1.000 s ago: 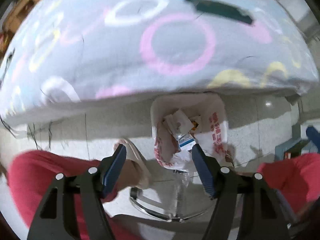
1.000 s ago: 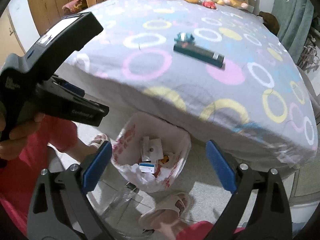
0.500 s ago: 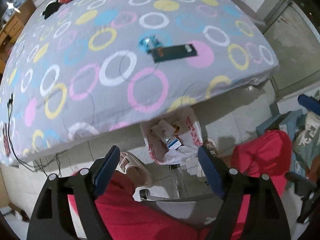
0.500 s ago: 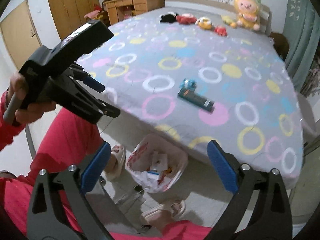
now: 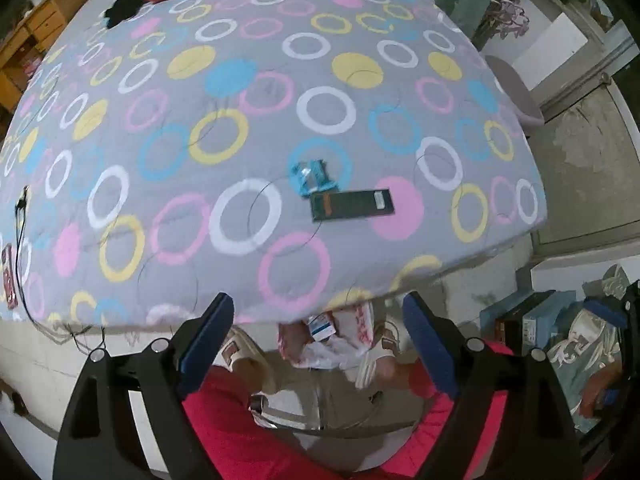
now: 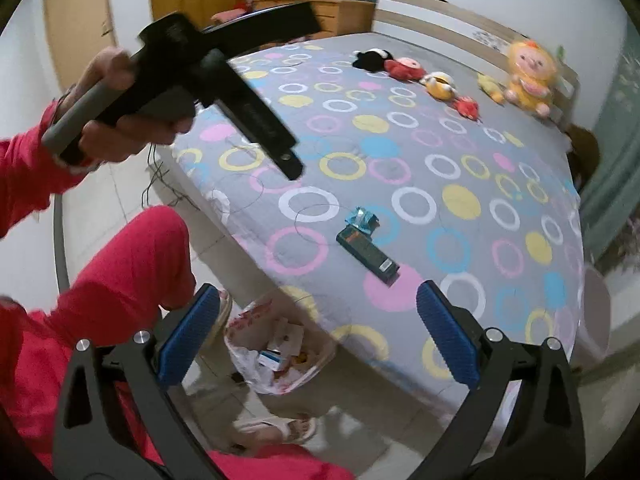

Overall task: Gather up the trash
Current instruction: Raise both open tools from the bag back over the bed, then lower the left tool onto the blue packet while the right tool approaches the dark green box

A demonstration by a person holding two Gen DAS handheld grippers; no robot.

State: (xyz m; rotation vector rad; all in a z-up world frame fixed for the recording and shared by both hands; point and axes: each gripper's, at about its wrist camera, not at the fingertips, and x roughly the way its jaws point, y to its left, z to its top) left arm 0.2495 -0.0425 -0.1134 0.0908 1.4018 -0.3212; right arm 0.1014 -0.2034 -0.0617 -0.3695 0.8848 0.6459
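A dark green flat box (image 5: 352, 205) and a crumpled blue wrapper (image 5: 314, 175) lie side by side on the grey bed with coloured rings (image 5: 168, 128); both also show in the right wrist view, the box (image 6: 367, 256) and the wrapper (image 6: 361, 219). A white trash bag with red print (image 6: 276, 354) stands on the floor by the bed edge, holding paper and small cartons; it shows partly in the left wrist view (image 5: 340, 338). My left gripper (image 5: 318, 330) is open and empty, high above the bed edge. My right gripper (image 6: 316, 334) is open and empty over the bag.
Plush toys (image 6: 440, 84) line the head of the bed. A black cable (image 5: 20, 240) trails over the bed's left edge. The person's red-clad legs (image 6: 120, 280) and slippered feet (image 6: 280, 428) are by the bag. Boxes (image 5: 528, 316) stand on the floor at right.
Both grippers have risen and pulled back from the trash bag. The bed top, box and wrapper have come into fuller view. The left gripper now appears higher in the right wrist view.
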